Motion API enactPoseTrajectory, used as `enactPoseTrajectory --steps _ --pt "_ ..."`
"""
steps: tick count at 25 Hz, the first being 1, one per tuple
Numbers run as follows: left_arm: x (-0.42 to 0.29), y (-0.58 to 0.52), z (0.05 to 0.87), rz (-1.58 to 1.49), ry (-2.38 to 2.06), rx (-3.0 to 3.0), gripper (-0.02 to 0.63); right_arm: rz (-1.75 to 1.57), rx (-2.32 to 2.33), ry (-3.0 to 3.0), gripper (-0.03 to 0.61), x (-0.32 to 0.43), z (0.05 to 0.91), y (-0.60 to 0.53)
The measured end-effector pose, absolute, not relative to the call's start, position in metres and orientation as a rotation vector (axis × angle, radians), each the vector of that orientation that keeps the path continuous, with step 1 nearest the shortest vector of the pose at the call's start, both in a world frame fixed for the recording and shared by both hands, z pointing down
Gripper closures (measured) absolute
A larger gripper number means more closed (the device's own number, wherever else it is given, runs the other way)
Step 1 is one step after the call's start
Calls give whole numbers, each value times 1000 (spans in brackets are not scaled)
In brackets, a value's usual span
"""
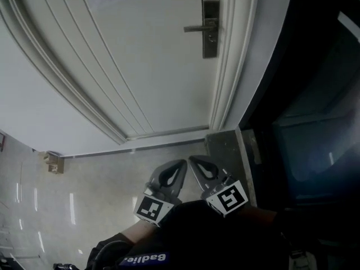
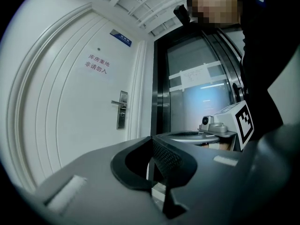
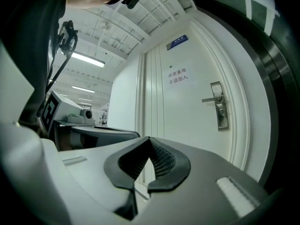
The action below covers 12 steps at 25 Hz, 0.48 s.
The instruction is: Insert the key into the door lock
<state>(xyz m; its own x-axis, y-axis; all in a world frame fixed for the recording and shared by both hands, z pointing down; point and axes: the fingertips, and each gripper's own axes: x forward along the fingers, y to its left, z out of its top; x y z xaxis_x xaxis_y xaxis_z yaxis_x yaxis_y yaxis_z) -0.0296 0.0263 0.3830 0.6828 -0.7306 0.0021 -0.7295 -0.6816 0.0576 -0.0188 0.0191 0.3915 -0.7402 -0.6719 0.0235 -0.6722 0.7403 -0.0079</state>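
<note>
Grey left tongs (image 2: 151,139) and right tongs (image 3: 149,139) both look pinched shut, pointing level toward the lock (image 1: 210,27) on the white door (image 1: 140,66); whether either grips a key, I can't tell.

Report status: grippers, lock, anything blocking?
Both shut: left gripper, right gripper; no key visible in either. Silver lever-handle lock plate on white panelled door, grippers well short of it. Nothing seen in between.

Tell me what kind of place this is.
Probably an indoor corridor of an office or plant building: a white door with a lever-handle lock and a posted notice, a dark-framed glass door beside it, and a glossy tiled floor.
</note>
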Motion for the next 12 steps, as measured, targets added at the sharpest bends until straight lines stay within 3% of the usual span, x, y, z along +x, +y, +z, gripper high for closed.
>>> enactPoseTrajectory --steps 12 --pt "-80 31 382 -83 -1245 2826 598 1 1111 -2861 575 -62 405 20"
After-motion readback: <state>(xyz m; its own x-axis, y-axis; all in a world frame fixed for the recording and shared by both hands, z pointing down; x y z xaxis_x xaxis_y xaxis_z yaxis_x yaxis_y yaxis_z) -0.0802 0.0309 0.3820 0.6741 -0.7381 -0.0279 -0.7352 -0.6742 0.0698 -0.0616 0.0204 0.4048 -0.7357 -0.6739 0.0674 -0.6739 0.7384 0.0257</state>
